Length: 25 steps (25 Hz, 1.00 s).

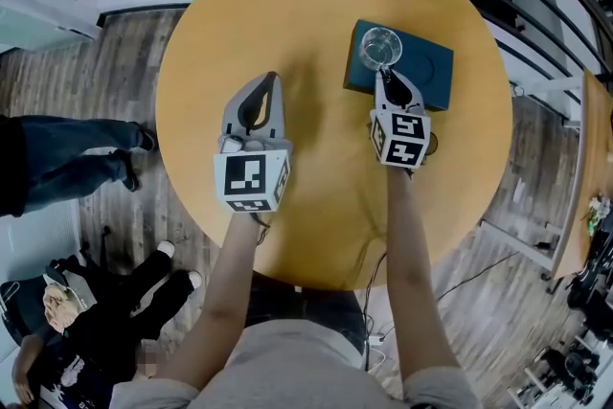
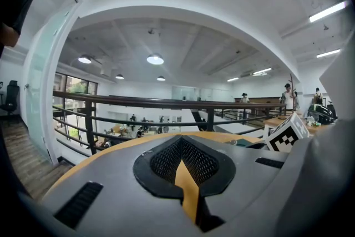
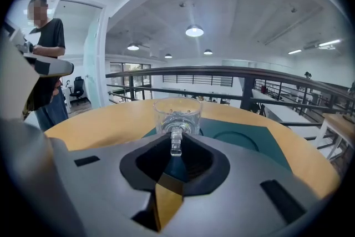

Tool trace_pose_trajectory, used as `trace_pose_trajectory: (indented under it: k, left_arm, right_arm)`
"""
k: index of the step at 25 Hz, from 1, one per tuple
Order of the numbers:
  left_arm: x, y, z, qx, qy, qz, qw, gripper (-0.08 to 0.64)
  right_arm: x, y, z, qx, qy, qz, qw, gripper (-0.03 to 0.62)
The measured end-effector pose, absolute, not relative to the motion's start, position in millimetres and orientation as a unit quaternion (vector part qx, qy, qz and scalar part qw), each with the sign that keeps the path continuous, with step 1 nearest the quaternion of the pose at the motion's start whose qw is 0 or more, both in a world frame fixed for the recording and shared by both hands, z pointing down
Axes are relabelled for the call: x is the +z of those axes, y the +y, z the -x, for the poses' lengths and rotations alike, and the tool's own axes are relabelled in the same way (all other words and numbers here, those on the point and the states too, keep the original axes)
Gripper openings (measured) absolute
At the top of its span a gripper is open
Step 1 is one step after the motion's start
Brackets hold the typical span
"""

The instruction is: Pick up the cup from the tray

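Only the right gripper view shows the glass cup (image 3: 177,114)'s handle, seemingly pinched by the right gripper (image 3: 175,139), over the teal tray (image 1: 431,67). The left gripper (image 1: 271,81) hovers left of the tray, closed and empty.

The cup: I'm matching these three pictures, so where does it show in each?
Head view: cup upper right, on the tray's left corner.
Left gripper view: too small to make out.
Right gripper view: cup at centre, handle between the jaws.
Shared landmark: the tray.

No words or numbers are legible; left gripper (image 1: 272,79) and right gripper (image 1: 381,73) bear only square markers.
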<state>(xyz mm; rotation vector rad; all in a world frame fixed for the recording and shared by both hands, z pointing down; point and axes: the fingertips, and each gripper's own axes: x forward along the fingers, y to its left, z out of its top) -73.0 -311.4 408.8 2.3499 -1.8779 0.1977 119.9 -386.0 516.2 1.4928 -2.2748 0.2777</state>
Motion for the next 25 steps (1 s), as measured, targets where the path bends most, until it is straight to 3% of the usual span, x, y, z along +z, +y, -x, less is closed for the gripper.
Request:
trace_pose_trajectory:
  k: [25]
  left_arm:
    - [404.5, -311.3, 78.8, 0.065, -0.628, -0.773, 0.059, 0.005]
  right_arm:
    - [484.5, -378.9, -119.1, 0.124, -0.82, -0.543, 0.135, 0.048]
